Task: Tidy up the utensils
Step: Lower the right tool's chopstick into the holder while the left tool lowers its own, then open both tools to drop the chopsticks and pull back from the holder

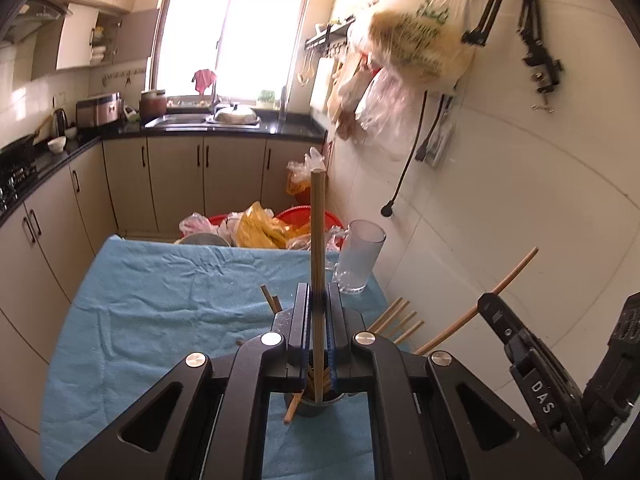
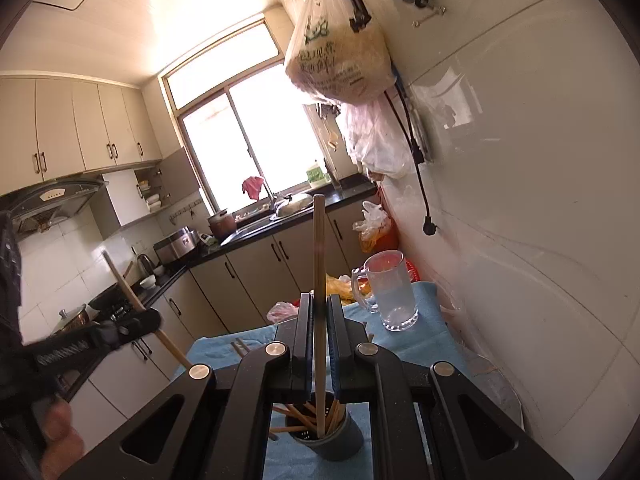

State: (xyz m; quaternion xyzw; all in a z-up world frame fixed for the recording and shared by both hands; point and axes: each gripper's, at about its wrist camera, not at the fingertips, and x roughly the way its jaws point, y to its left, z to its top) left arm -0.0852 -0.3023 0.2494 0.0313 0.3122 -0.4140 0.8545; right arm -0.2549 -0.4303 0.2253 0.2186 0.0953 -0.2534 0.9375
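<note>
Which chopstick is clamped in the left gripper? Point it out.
The upright chopstick pinched in the left gripper; the other chopsticks lie loose on the blue cloth.

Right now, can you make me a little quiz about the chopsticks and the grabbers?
1. True or false: the left gripper is empty.
2. What stands on the blue cloth near the wall: A) glass mug B) kettle C) plate?
3. Where do the other chopsticks sit?

Key: 1. False, it pinches a chopstick. 2. A, the glass mug. 3. In the dark holder under the right gripper.
</note>
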